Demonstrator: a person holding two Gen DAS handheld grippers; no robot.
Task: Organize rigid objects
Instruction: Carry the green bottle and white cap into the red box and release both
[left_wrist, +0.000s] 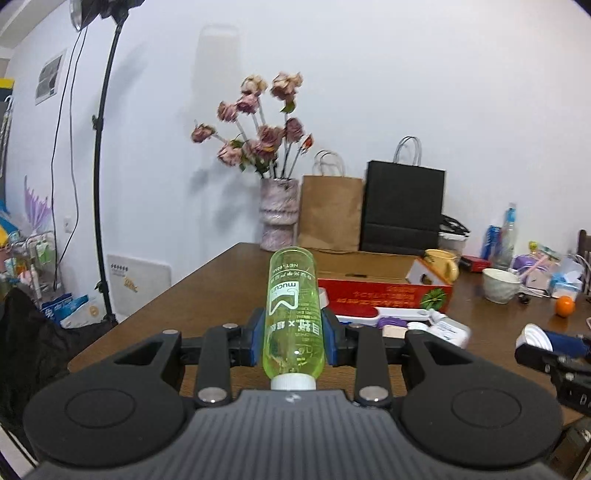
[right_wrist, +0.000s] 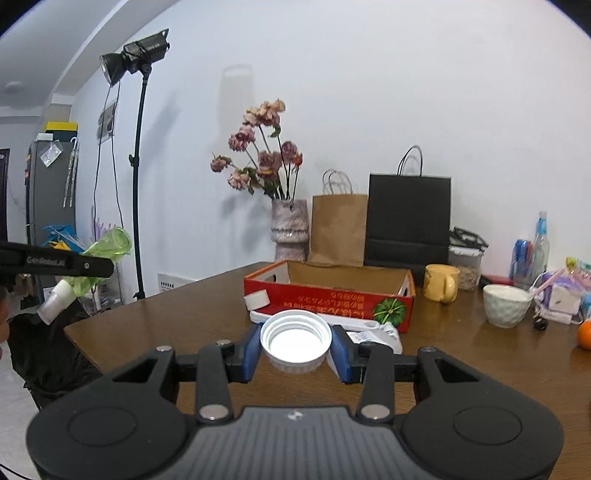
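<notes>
My left gripper (left_wrist: 293, 341) clamps the slick, light green plastic bottle (left_wrist: 293, 317) mid-body; my right gripper (right_wrist: 295, 349) pinches a rigid white ribbed cap (right_wrist: 295, 341).

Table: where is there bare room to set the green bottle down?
Bare wood runs along the table left of the red box, out to the near corner. The open red box looks empty. Crowded: the white items against the box front and the right end around yellow mug, white bowl and orange.
</notes>
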